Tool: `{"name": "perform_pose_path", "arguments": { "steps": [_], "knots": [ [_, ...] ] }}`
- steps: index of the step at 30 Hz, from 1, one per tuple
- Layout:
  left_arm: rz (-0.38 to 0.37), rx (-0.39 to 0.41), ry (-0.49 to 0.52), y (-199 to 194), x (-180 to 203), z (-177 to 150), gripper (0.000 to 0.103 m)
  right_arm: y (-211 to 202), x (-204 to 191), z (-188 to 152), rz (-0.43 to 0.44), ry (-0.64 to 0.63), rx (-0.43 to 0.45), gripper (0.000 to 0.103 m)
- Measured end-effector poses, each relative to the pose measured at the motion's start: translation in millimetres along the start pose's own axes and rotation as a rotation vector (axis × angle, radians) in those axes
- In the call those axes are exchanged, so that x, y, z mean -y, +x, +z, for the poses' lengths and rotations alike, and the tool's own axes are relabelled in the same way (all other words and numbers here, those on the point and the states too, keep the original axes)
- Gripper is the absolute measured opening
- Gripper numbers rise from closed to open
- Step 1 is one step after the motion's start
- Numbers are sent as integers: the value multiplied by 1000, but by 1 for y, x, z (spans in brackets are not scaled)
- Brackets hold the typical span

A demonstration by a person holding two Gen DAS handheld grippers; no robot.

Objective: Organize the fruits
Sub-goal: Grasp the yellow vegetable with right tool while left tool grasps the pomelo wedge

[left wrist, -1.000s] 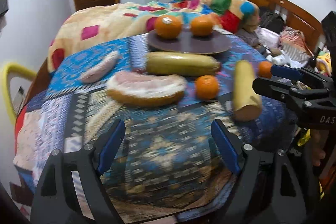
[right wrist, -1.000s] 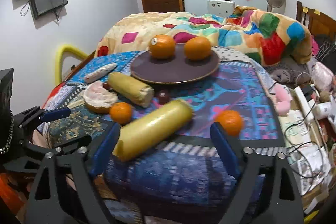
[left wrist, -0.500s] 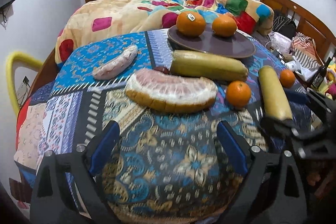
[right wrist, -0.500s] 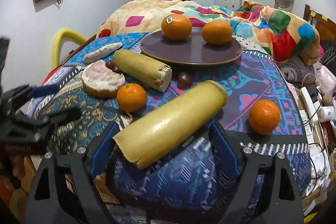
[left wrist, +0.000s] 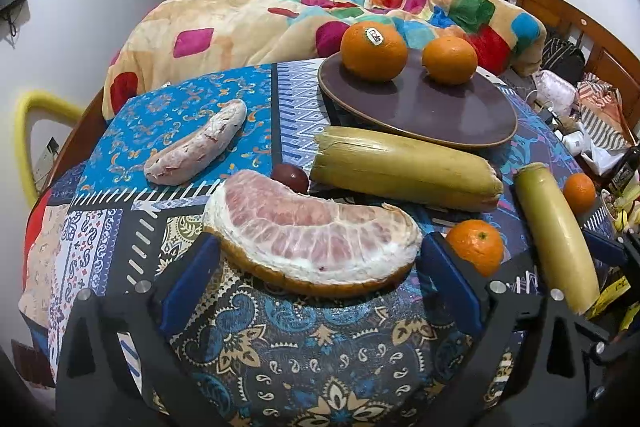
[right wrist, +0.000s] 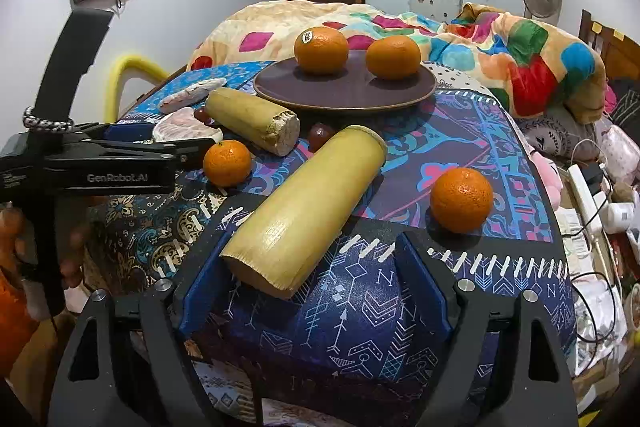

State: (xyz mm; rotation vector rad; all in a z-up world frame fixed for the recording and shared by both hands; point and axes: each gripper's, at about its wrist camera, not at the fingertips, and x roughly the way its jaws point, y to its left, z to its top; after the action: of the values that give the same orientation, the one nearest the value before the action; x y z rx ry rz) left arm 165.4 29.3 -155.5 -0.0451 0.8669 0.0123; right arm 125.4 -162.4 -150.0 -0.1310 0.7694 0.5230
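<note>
1. My left gripper [left wrist: 316, 291] has its jaws spread very wide and still opening. The big pomelo wedge [left wrist: 312, 231] lies right between them, its near rind edge at the level of my blue pads; neither pad presses on it as far as I can see.
2. The wedge's long axis runs crosswise, from one pad to the other, so I would be closing along its length. That is the relation I judge the grab turns on: the fit looks tight.
3. My right gripper [right wrist: 316, 283] is open with jaws closing. The near cut end of the yellow cane piece [right wrist: 308, 207] sits between them, close to the left pad, with clear space at the right pad.
4. That piece points away from me and up to the right, toward the brown plate [right wrist: 344, 95] with two oranges, so the jaws cross its narrow width.
5. The small orange [left wrist: 476, 247] lies just right of my left gripper, nearer to it than to the right one.
</note>
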Motion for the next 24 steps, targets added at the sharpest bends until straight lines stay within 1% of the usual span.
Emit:
{"name": "perform_pose_path", "arguments": {
  "steps": [7, 10, 13, 16, 18, 19, 21, 24],
  "knots": [
    [-10, -26, -21, -14, -34, -18, 102, -4, 3, -2, 7, -7, 9, 80],
    [6, -37, -44, -22, -53, -28, 102, -6, 6, -2, 3, 2, 8, 80],
    [60, -35, -26, -29, -65, -38, 102, -9, 8, -1, -16, 2, 10, 80],
    [52, -49, -53, -36, -78, -43, 102, -14, 11, -1, -35, 2, 16, 80],
    [24, -42, -68, -43, -80, -41, 102, -16, 12, 1, -39, 7, 16, 79],
    [10, -30, -73, -46, -79, -39, 102, -16, 12, 2, -37, 6, 15, 75],
    [-9, -9, -74, -50, -73, -32, 102, -16, 12, 6, -39, 0, 13, 72],
    [-18, 6, -69, -44, -60, -18, 102, -11, 11, 11, -44, -6, 8, 70]
  ]
}}
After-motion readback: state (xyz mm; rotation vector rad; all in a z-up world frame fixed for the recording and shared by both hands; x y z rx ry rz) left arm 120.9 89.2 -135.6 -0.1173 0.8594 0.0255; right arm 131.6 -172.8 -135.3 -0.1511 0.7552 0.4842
